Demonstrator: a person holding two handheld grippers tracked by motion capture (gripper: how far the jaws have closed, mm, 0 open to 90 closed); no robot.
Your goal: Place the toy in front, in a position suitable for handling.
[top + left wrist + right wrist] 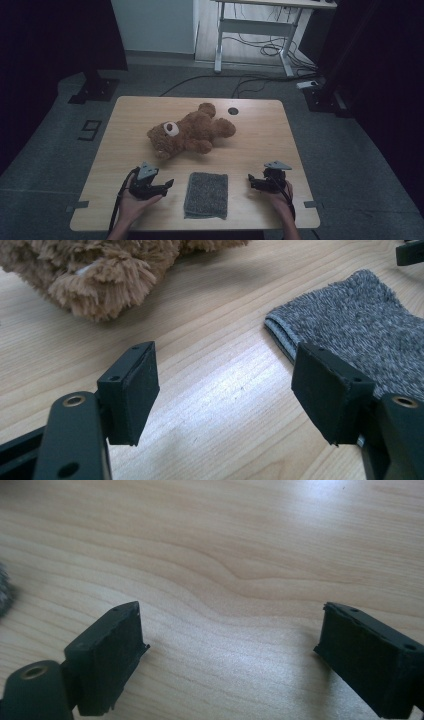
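A brown teddy bear (191,131) lies on its side in the middle of the wooden table (260,135); its fur (100,275) fills the top left of the left gripper view. A folded grey towel (206,195) lies flat near the front edge, and its corner (360,325) reaches behind the right jaw there. My left gripper (169,185) rests left of the towel, open, with bare wood between its jaws (225,390). My right gripper (251,180) sits right of the towel, open over bare wood (230,645). A grey tuft of towel (5,595) shows at that view's left edge.
A small dark round hole (233,111) marks the table's far side. Beyond the table stand a white desk frame (255,30) with cables on the floor and black stand bases (95,87) at both sides. A hand grips each gripper at the table's front edge.
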